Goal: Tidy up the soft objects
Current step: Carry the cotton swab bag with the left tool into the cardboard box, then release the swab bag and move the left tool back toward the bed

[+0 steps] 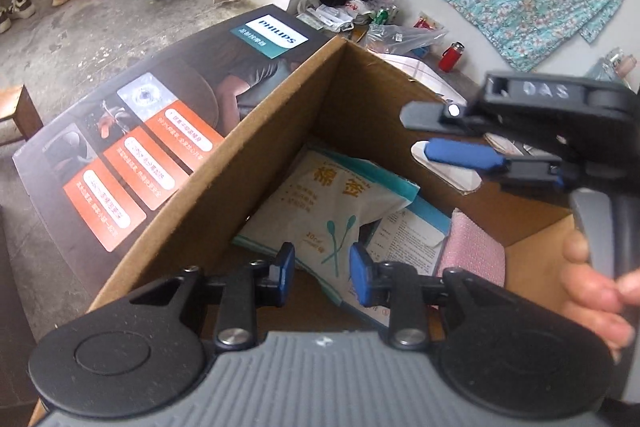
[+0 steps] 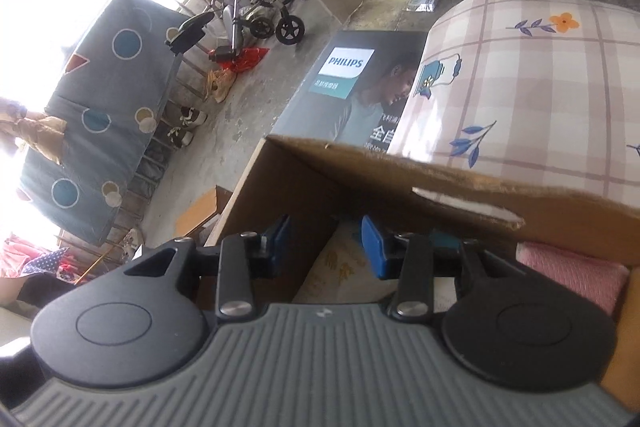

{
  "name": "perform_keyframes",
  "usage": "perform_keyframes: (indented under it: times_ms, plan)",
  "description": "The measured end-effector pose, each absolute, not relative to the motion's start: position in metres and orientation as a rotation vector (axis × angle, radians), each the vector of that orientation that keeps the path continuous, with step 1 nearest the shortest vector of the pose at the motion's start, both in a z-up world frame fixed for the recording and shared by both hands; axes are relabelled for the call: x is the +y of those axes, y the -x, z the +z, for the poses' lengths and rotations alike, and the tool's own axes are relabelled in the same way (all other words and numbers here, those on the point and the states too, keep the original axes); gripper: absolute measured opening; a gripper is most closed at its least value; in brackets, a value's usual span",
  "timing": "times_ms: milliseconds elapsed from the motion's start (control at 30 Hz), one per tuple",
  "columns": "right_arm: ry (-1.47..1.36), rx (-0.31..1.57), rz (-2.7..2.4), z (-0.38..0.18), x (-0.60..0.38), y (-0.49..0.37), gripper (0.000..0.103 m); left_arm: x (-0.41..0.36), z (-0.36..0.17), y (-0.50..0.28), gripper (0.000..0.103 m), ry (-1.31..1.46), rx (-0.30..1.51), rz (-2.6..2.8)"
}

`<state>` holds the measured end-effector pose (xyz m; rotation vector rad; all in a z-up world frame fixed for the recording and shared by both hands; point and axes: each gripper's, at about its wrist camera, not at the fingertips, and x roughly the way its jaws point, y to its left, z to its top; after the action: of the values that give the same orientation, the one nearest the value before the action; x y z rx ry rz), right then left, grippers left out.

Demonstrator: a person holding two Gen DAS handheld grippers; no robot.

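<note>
Printed carton: [image 1: 132, 163] dark, with orange panels, lying on the concrete floor at far left, touching the box's outer wall.
Box: [image 1: 224, 179] open brown cardboard, where I judge the soft things are gathered. Both my grippers point down into it.
Swab bag: [image 1: 332, 211] a white soft pack printed with cotton swabs, lying tilted on the box floor over a blue-edged leaflet.
Left gripper: [image 1: 322, 265] I see its blue pads partly apart, nothing between them, hovering above the swab bag without touching it.
Pink cloth: [image 1: 472, 251] a textured pink piece against the box's right side, near the bag but apart from it.
Right gripper: [image 1: 448, 137] seen side-on over the box's far rim; its own view shows the pads partly apart and empty, the bag below them.
Hand: [image 1: 596, 291] the person's fingers wrap the right gripper's handle at far right.
Risk, crowding: both tools share one narrow box, so I judge they could knock together.
Risk, grasp: the bag looks slick and crumpled; a shallow pinch may slip, or catch the leaflet underneath too.
Risk, rim: a low wrist could snag the torn box edge.
</note>
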<state>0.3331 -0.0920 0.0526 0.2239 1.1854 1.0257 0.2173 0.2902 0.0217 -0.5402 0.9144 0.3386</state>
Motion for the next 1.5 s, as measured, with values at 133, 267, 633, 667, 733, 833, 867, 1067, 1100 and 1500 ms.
perform_keyframes:
  times_ms: [133,267,633,667,733,833,867,1067,1100,1500]
  plan:
    - [-0.199,1.305,1.047,0.044,-0.097,-0.317,0.037,0.284,0.026,-0.207,0.039,0.490,0.927,0.322]
    - [-0.155,1.395,1.025,0.019,-0.081,-0.302,0.035,0.281,0.021,-0.202,0.039,0.466,0.968,0.326]
    - [-0.219,1.384,0.935,-0.007,-0.088,-0.289,0.032,0.285,0.012,-0.192,0.049,0.477,0.996,0.327]
    - [-0.232,1.374,0.946,-0.001,-0.095,-0.287,0.032,0.283,0.013,-0.191,0.052,0.474,0.988,0.324]
    - [-0.253,1.342,0.961,0.014,-0.111,-0.283,0.033,0.278,0.018,-0.188,0.059,0.463,0.973,0.312]
    - [-0.327,1.280,1.000,0.039,-0.145,-0.276,0.033,0.266,0.026,-0.183,0.071,0.452,0.950,0.277]
    - [-0.359,1.257,1.013,0.046,-0.160,-0.272,0.035,0.261,0.029,-0.180,0.073,0.445,0.942,0.264]
    - [-0.529,1.096,1.001,0.088,-0.268,-0.242,0.042,0.225,0.047,-0.163,0.085,0.370,0.880,0.163]
    - [-0.545,1.065,0.989,0.093,-0.288,-0.235,0.043,0.218,0.051,-0.159,0.085,0.355,0.860,0.138]
    - [-0.476,0.854,0.683,0.092,-0.496,-0.154,0.048,0.112,0.092,-0.121,0.101,0.277,0.716,-0.127]
